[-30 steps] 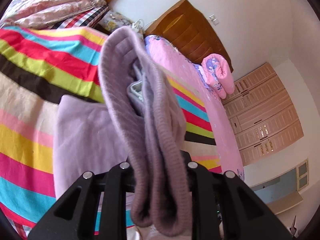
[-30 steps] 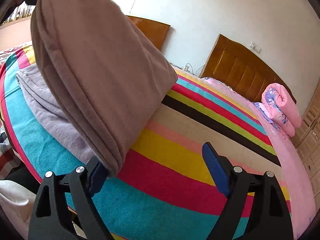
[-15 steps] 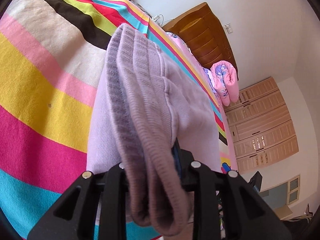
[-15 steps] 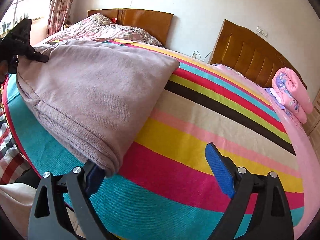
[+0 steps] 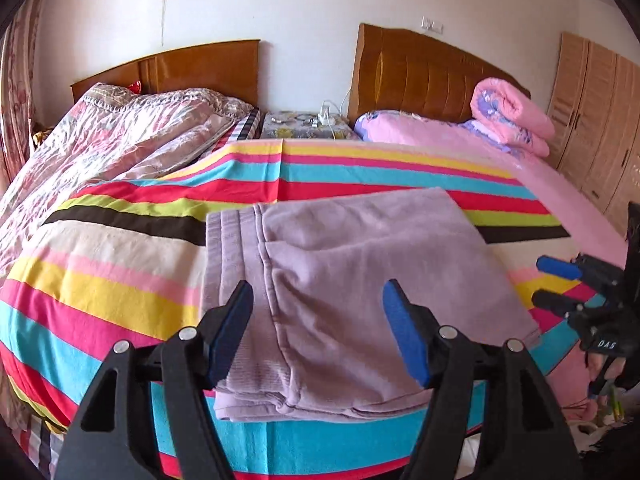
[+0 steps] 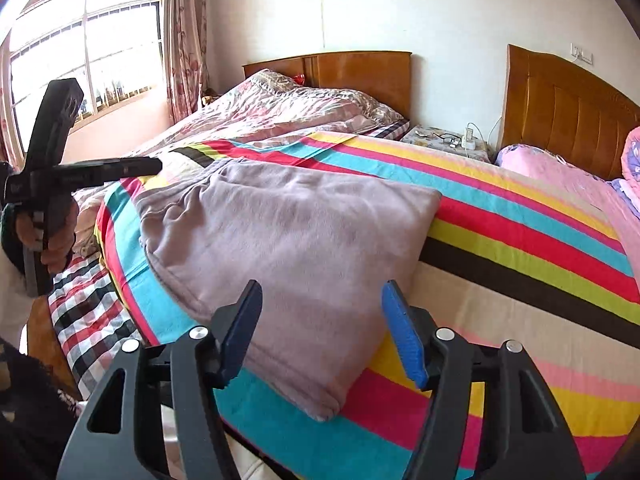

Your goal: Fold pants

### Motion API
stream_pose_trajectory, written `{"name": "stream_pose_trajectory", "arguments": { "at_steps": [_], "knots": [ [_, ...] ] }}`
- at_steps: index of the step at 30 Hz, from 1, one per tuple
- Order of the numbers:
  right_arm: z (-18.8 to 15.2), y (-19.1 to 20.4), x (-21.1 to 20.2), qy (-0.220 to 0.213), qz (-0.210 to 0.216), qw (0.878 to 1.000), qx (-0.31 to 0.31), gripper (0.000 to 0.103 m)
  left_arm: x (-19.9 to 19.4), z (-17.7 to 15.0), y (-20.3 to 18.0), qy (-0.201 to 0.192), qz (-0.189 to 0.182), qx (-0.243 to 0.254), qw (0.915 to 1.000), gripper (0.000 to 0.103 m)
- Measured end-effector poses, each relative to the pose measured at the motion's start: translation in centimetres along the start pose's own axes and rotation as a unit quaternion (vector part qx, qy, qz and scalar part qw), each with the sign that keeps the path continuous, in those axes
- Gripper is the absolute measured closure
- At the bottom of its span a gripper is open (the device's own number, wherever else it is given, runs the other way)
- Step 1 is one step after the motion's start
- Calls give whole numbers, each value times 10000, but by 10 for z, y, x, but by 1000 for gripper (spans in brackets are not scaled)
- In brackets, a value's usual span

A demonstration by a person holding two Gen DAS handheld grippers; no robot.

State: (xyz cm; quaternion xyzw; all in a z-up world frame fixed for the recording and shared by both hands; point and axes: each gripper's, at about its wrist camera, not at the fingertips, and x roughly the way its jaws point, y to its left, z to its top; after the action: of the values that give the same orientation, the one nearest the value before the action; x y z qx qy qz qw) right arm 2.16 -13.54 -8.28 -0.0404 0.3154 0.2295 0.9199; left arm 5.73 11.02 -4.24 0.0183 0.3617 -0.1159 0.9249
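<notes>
Pants [image 5: 352, 280] now released onto bedspread [image 5: 120, 280]; "DAS" on right tool [image 5: 560, 284].

Your two wrist views, both at the bed's near edge

Both look toward the far headboards and share the folded pants [image 5: 352, 292] [image 6: 296, 256], close below each.

The pants [image 5: 360, 280] at centre frame are soft matt mauve knit, fleecy, with a ribbed band. Under them the striped bedspread [image 5: 120, 280] is flat woven cloth. The headboards [image 5: 420, 68] in the upper frame are glossy varnished wood. The left gripper [image 5: 318, 328] is matt black plastic with blue textured fingers [image 5: 404, 336] and shiny metal screws.
</notes>
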Motion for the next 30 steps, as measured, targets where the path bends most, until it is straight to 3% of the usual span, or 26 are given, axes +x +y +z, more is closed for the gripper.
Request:
{"name": "stream_pose_trajectory", "arguments": {
  "at_steps": [3,4,6,11,13,15,19,22,24,25,27,30],
  "knots": [
    [-16,22,26,442,16,9977,-512,51,32,-33,12,389,338,-64,9987,42],
    [-28,25,31,561,-3,9964,-632,50,34,-41,15,296,292,-78,9991,42],
    [-42,18,25,283,151,9985,-453,50,33,-47,17,178,225,-50,9996,42],
    [-37,14,26,482,289,9976,-407,51,40,-46,21,214,171,-71,9996,40],
    [-31,10,26,710,499,9957,-313,47,39,-46,22,199,142,-9,9997,40],
    [-20,5,23,979,945,9900,-363,35,37,-46,23,209,77,5,9998,40],
    [31,-26,19,498,1095,9920,-370,33,38,-45,23,246,29,59,9997,38],
    [69,-59,58,397,1248,9913,-164,28,40,-45,20,239,105,102,9996,36],
    [81,-78,99,732,1468,9865,-1,28,40,-44,20,262,123,35,9996,35],
    [84,-85,119,935,1475,9846,-7,28,41,-43,20,283,143,16,9995,35],
    [91,-103,149,1156,1087,9873,6,28,42,-42,19,329,199,11,9993,35],
    [114,-127,153,853,839,9908,627,29,43,-40,17,409,257,-4,9988,35]
  ]
}}
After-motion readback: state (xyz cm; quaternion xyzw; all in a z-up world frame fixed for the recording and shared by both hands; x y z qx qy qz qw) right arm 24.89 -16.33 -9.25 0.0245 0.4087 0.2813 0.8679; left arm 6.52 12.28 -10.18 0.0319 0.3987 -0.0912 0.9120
